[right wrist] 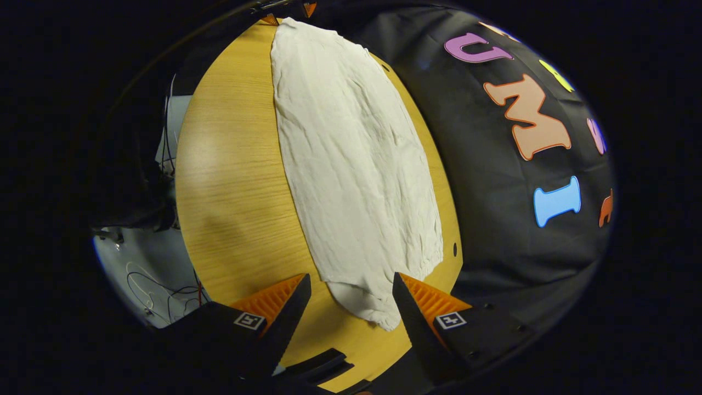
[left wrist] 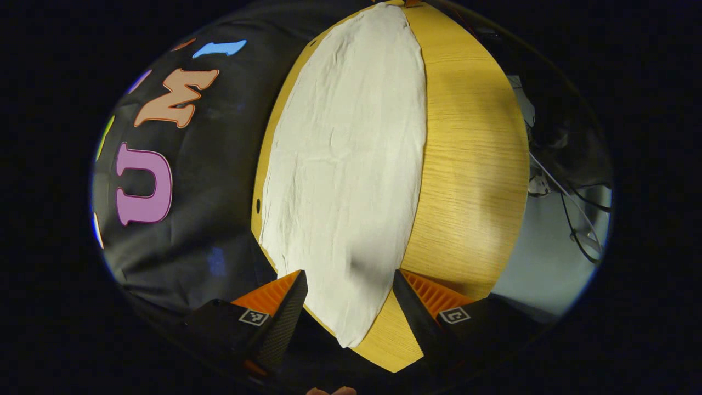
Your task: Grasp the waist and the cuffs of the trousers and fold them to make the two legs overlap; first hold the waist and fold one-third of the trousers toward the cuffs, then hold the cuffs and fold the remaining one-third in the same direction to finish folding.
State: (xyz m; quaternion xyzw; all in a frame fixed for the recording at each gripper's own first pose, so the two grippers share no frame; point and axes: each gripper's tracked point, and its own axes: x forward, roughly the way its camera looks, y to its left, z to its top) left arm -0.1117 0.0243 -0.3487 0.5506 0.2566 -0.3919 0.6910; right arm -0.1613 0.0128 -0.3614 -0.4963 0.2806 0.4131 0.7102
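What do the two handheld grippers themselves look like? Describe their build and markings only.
Both match. The left gripper and right gripper each have two wedge-shaped fingers tapering to a point, with ribbed faces. Each finger sits on a black block carrying a small square black-and-white marker. No cables or sleeves are visible on them.

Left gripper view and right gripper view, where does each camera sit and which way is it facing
Left gripper view: rides the left tool, above one end of the trousers, looking along them; both fingers spread wide.
Right gripper view: rides the right tool, above the gathered end of the trousers, looking back the opposite way; fingers apart.
Shared: the same white trousers on the wooden table, seen from opposite ends.
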